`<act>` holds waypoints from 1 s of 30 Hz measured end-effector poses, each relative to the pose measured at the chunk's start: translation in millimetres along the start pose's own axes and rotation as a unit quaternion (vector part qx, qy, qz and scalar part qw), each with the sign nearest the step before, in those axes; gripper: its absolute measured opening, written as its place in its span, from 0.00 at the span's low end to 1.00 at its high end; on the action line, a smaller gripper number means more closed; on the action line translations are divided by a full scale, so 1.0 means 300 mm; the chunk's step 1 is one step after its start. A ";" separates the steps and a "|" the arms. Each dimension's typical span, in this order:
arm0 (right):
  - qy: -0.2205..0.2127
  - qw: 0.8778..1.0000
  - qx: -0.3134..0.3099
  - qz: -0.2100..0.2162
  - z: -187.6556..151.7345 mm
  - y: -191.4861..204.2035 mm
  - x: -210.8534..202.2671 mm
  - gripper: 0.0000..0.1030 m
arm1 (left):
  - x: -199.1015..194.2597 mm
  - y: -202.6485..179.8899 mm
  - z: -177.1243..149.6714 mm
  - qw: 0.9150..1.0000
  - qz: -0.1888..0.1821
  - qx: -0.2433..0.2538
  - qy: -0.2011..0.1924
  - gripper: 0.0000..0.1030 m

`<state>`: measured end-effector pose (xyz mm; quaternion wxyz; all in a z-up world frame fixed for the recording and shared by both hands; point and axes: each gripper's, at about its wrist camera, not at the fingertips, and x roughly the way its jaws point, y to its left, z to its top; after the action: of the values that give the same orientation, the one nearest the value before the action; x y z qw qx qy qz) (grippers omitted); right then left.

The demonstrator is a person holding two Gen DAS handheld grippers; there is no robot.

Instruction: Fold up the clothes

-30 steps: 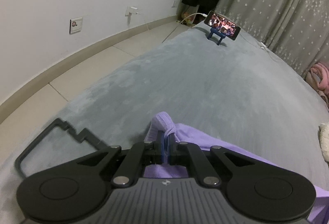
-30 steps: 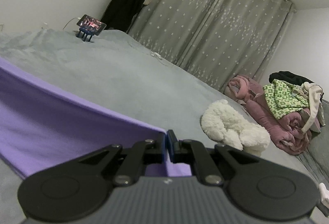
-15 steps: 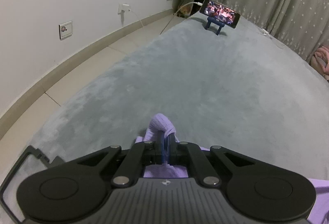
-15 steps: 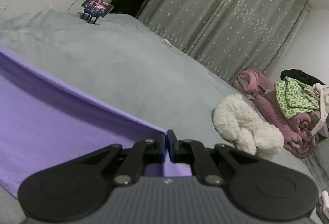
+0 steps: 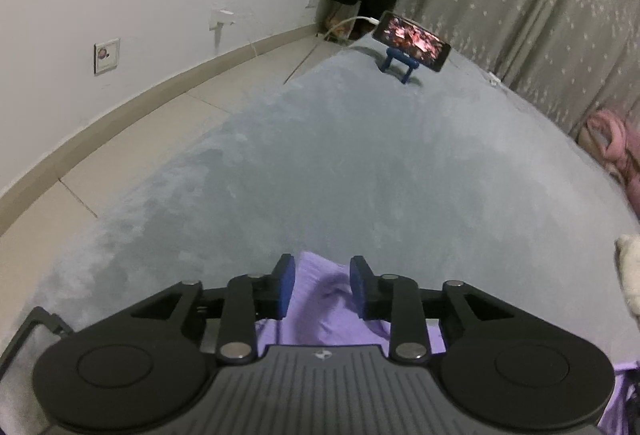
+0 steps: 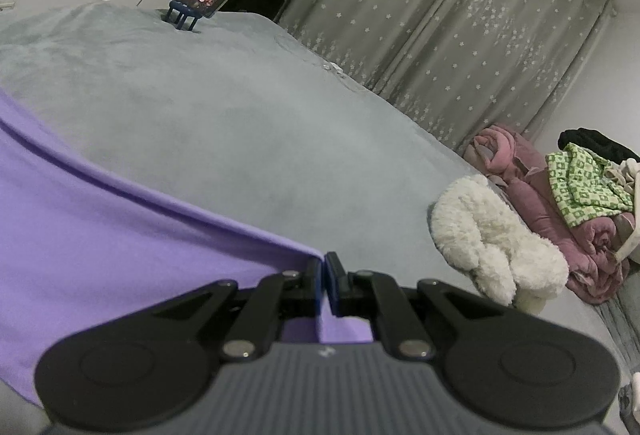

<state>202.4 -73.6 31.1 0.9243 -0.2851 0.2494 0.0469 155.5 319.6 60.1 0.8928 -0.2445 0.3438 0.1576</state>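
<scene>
While left fingers (image 5: 322, 285) gape astride purple garment (image 5: 320, 299), right fingers (image 6: 325, 277) clamp its edge

No readable text, number or brand name is shown in either view. A small pale emblem (image 5: 321, 354) is stamped on each gripper body at the lower middle of the frame, and the phone (image 5: 412, 40) picture at the top is blurred.

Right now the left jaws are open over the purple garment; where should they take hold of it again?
Grip the raised fold of the purple garment lying between the left gripper jaws, coming straight down from above. That bunched ridge stands up off the grey bedcover, so it pinches easily.
</scene>
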 end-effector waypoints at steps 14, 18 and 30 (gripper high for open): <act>0.026 0.996 0.082 0.035 0.007 -0.064 0.040 0.04 | -0.017 0.035 -0.023 0.999 -0.040 0.021 -0.014 0.45; 0.024 0.995 0.082 0.041 0.010 -0.067 0.043 0.04 | -0.013 0.037 -0.028 0.998 -0.039 0.039 -0.027 0.44; 0.025 0.994 0.089 0.052 -0.008 -0.062 0.066 0.04 | 0.018 0.026 -0.052 0.994 -0.057 0.083 -0.037 0.06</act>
<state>222.9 -91.4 29.0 0.9358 -0.1891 0.2904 0.0651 147.3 318.2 43.8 0.9296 -0.1832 0.3079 0.0865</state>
